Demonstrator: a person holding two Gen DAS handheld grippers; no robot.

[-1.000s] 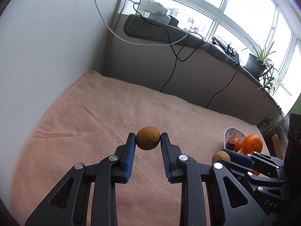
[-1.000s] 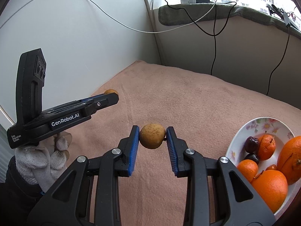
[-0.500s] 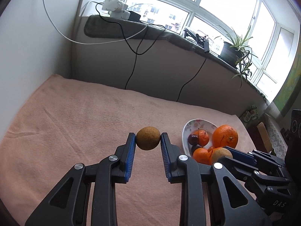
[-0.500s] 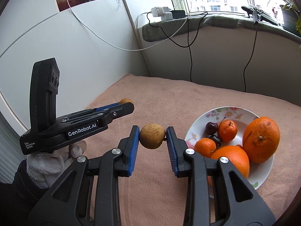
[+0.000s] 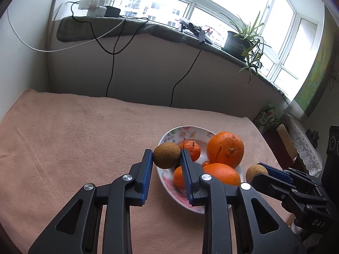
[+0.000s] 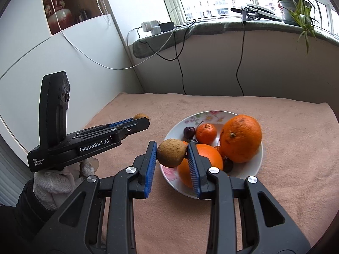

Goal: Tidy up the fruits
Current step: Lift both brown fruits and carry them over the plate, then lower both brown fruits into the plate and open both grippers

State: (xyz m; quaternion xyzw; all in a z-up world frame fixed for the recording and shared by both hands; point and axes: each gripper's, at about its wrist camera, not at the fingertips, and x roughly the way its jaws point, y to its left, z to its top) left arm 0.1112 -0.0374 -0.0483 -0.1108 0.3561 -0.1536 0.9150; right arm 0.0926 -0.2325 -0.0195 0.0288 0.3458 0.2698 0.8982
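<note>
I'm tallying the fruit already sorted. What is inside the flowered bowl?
The flowered bowl holds two big oranges, at least one small mandarin and dark cherries. The right gripper and its brown fruit cover the bowl's near side.

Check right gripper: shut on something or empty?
Shut on a fruit. The right gripper has both blue pads pressed against a small round brown fruit, held clear of the cloth, beside the plate.

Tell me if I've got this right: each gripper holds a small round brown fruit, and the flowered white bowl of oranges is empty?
Not quite. The flowered white bowl isn't empty: the right wrist view shows oranges and dark cherries in it. Each gripper does hold a small round brown fruit.
</note>
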